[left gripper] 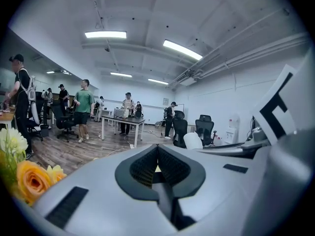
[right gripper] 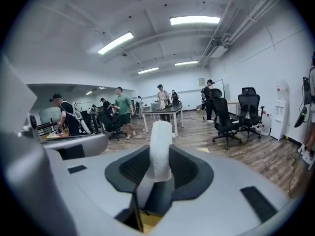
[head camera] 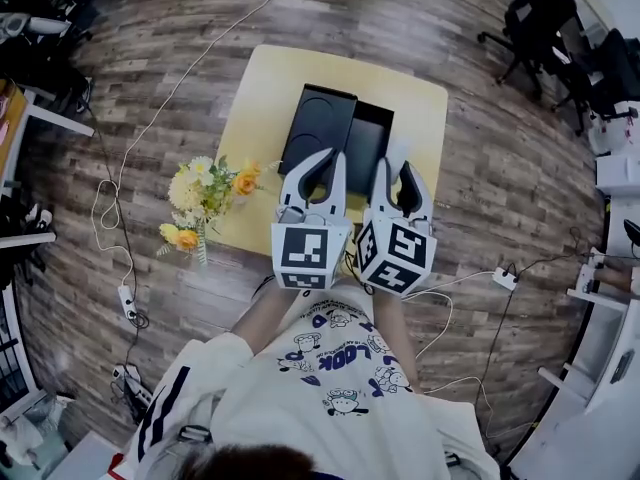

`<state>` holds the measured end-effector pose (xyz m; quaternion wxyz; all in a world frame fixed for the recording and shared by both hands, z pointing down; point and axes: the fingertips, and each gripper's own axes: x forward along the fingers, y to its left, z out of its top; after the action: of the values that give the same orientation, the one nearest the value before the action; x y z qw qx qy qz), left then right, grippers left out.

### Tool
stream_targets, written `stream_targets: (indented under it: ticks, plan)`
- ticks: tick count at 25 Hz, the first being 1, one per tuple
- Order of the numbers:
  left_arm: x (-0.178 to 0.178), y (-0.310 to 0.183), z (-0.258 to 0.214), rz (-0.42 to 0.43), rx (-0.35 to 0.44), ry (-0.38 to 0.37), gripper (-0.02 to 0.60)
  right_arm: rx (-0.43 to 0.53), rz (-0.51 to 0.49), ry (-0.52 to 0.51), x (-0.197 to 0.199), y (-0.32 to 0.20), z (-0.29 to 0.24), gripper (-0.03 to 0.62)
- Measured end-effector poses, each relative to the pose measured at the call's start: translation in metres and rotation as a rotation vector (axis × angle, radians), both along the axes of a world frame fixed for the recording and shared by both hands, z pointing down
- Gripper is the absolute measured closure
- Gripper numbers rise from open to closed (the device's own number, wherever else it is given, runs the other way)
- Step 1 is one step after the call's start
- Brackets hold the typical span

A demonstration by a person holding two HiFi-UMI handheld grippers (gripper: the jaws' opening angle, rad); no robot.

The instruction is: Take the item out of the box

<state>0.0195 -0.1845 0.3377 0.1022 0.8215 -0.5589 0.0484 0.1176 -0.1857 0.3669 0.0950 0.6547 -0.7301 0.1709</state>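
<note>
Overhead, the left gripper and right gripper masked the black box's near edge — its dark insides unreadable — and the white item was all but hidden between the right jaws.

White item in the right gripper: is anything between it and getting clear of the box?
Nothing visible does. The white item is clamped in the right gripper, up out of the black box, with only open room around it.
</note>
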Motion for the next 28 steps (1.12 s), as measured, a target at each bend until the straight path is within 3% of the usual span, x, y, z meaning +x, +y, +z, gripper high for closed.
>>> stream_targets:
  ticks: [28]
  plan:
    - [-0.004, 0.028, -0.018, -0.027, 0.086, -0.037, 0.568, 0.261, -0.049, 0.014, -0.007, 0.033, -0.039, 0.453]
